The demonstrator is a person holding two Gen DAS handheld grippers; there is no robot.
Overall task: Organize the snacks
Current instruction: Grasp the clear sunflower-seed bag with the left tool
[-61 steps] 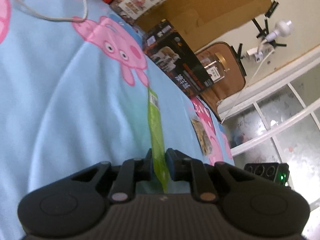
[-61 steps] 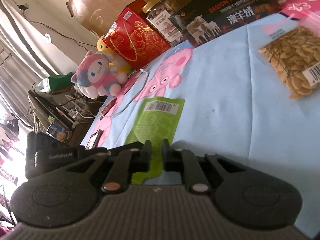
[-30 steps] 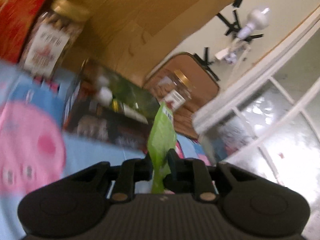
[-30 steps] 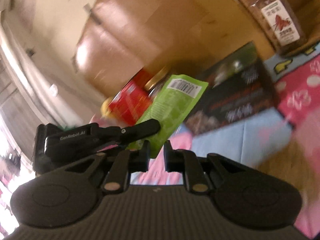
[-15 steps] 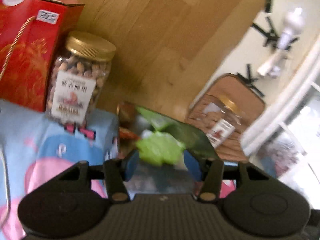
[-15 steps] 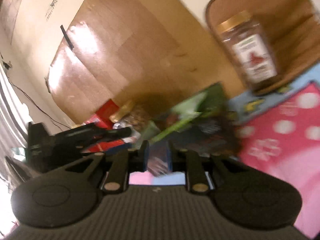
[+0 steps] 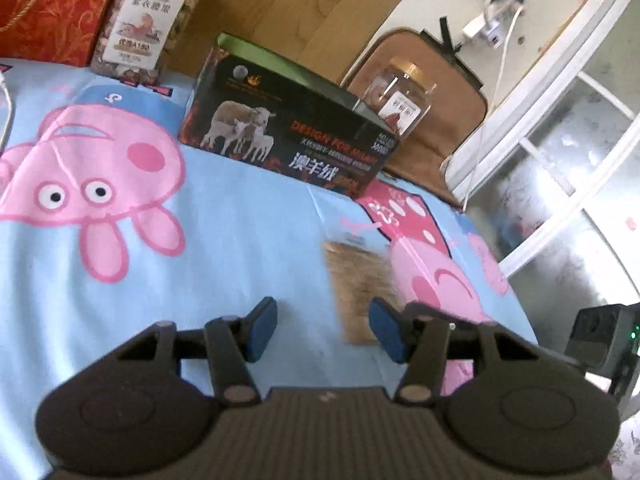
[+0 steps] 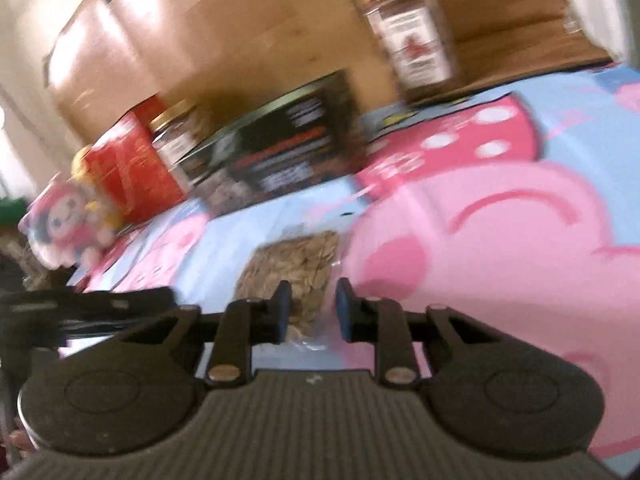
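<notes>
Hovering with jaws parted and empty, left gripper (image 7: 322, 330) and right gripper (image 8: 310, 308) flank seed bag (image 8: 298, 266).

left hand-held gripper (image 7: 322, 330): jaws apart, empty | right hand-held gripper (image 8: 310, 310): narrowly apart, empty

Left wrist view: low over a bed sheet (image 7: 248, 240), looking forward and down along its own tool (image 7: 322, 330) toward a black box (image 7: 288, 136) and a nut jar (image 7: 148, 20) at a wooden headboard, a window to its right. Right wrist view: equally low and close, tilted and blurred by motion, looking past its tool (image 8: 310, 310) at the same sheet (image 8: 500, 240). Both views share the box (image 8: 280, 160), what appears to be the same seed bag (image 8: 296, 268) just ahead of the tools (image 7: 360, 284), and a second jar (image 8: 412, 36) behind the box (image 7: 404, 96).
</notes>
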